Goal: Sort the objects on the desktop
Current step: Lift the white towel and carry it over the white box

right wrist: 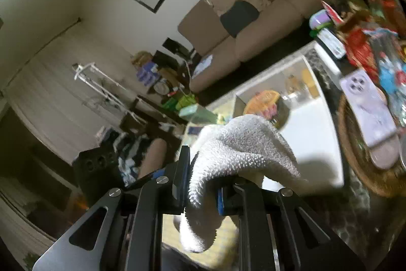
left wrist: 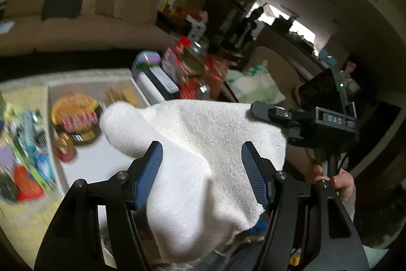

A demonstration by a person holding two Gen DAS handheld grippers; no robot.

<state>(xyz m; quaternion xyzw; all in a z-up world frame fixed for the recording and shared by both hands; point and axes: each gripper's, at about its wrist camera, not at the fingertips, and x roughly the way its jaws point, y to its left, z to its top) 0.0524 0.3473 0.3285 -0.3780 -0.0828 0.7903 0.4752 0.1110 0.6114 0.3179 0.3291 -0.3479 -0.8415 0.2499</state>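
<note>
A white terry towel (left wrist: 198, 144) hangs in the air between both grippers. My left gripper (left wrist: 201, 159) stands open, its blue pads on either side of the towel, which drapes over and between them. My right gripper (right wrist: 203, 184) is shut on one corner of the towel (right wrist: 236, 144); it shows at the right of the left wrist view (left wrist: 269, 111), pinching the towel's far edge. Below lies a white tray (left wrist: 101, 159) with a yellow snack tub (left wrist: 76, 116) and a small red jar (left wrist: 64, 146).
Colourful packets (left wrist: 28, 144) lie left of the tray. A purple phone (right wrist: 368, 108) rests on a woven basket (right wrist: 355, 164). Red snack packs (left wrist: 198, 67) and a remote (left wrist: 165, 79) crowd the far table. A beige sofa (right wrist: 253, 17) stands behind.
</note>
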